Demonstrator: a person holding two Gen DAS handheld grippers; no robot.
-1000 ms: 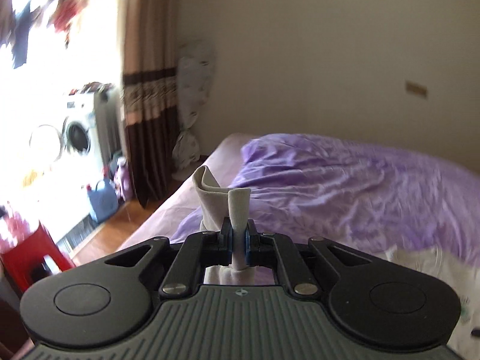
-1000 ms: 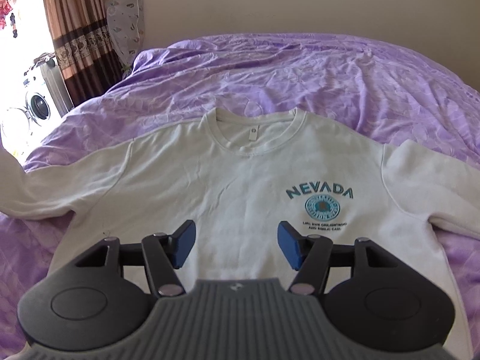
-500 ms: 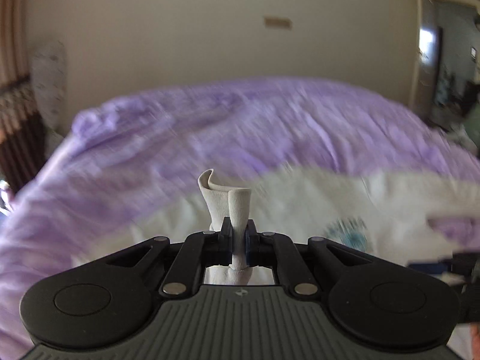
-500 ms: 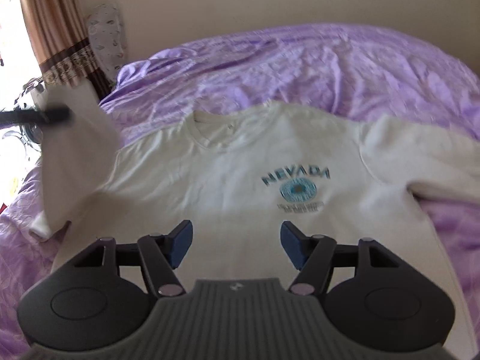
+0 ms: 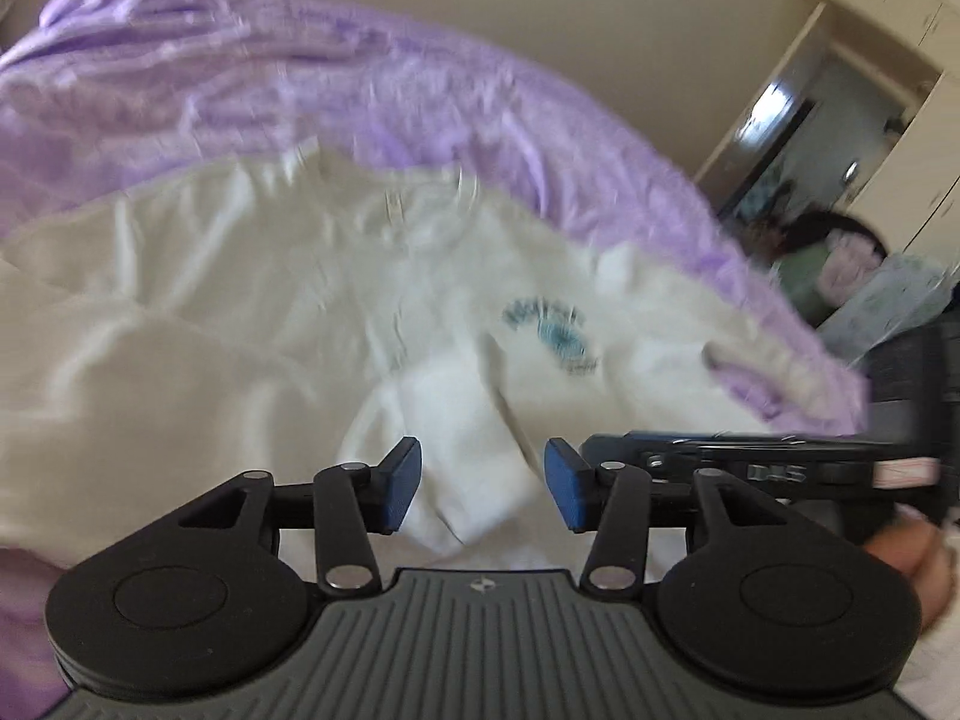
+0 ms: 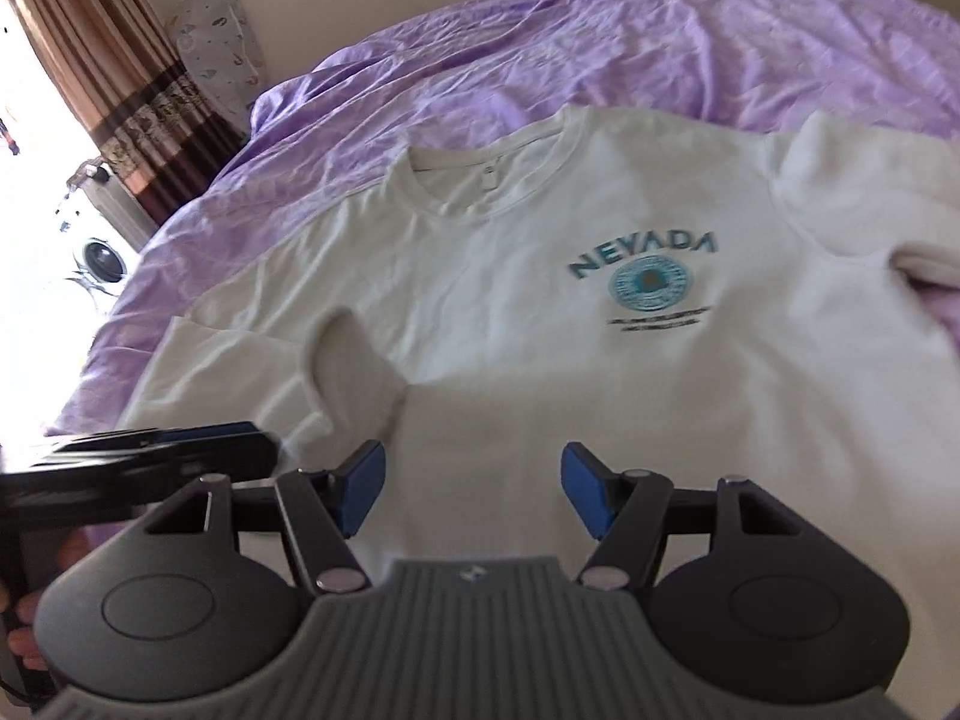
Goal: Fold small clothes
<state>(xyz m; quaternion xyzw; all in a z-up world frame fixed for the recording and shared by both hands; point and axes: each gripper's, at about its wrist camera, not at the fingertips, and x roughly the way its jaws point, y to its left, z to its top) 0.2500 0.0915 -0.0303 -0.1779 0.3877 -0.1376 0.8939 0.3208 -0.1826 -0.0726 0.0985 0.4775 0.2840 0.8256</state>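
A white sweatshirt (image 6: 540, 276) with a teal NEVADA print lies face up on the purple bed (image 6: 660, 54). Its left sleeve (image 6: 336, 360) is folded inward onto the chest; the cuff (image 5: 456, 450) lies just ahead of my left gripper (image 5: 483, 483), which is open and empty. My right gripper (image 6: 474, 489) is open and empty, hovering over the shirt's lower hem. The left gripper also shows in the right wrist view (image 6: 180, 450), at the lower left. The right sleeve (image 6: 870, 192) lies out to the right.
A brown curtain (image 6: 108, 78) and a washing machine (image 6: 102, 252) stand left of the bed. A doorway (image 5: 810, 138) and a pile of things (image 5: 870, 276) are beyond the bed's right side. A beige wall (image 5: 600, 12) is behind the bed.
My left gripper carried the sleeve cuff rightward over the shirt, lowered it onto the chest and opened, letting go. My right gripper stayed open and drifted slightly.
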